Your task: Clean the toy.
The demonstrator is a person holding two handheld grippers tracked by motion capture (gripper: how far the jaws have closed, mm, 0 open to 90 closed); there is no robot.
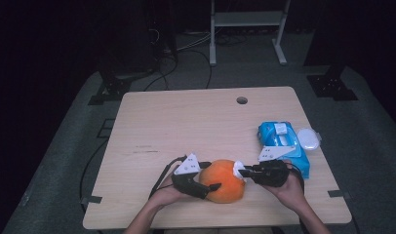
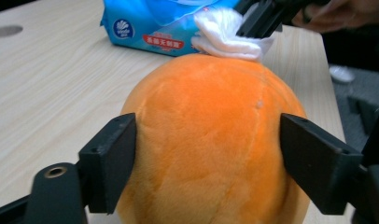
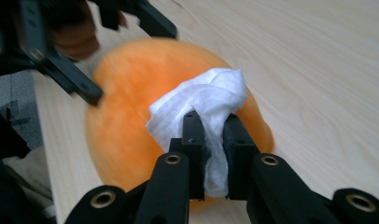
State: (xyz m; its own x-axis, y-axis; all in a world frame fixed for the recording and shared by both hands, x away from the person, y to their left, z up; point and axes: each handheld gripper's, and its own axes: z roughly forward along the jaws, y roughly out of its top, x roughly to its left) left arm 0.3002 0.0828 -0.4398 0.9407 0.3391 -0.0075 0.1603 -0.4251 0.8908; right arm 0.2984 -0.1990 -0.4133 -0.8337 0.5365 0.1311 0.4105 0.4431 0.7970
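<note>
Nearest the high camera, at six o'clock on the wooden table (image 1: 152, 117): two forearms meeting over an orange plush pumpkin (image 1: 226, 181). Left gripper (image 1: 213, 186) at the toy's nine o'clock, jaws straddling its flanks, seemingly touching but hardly squeezing the fur; probably bracing it against rolling. Right gripper (image 1: 241, 171) at three o'clock, clenched on a crumpled white wet wipe (image 3: 204, 105), pressing the wad onto the plush's upper side, apparently to wipe it. Blue pack of wipes (image 1: 283, 145) just beyond the right hand, toward two o'clock, within easy reach for a fresh sheet. Small white lid-like object (image 1: 308, 138) beside the pack.
</note>
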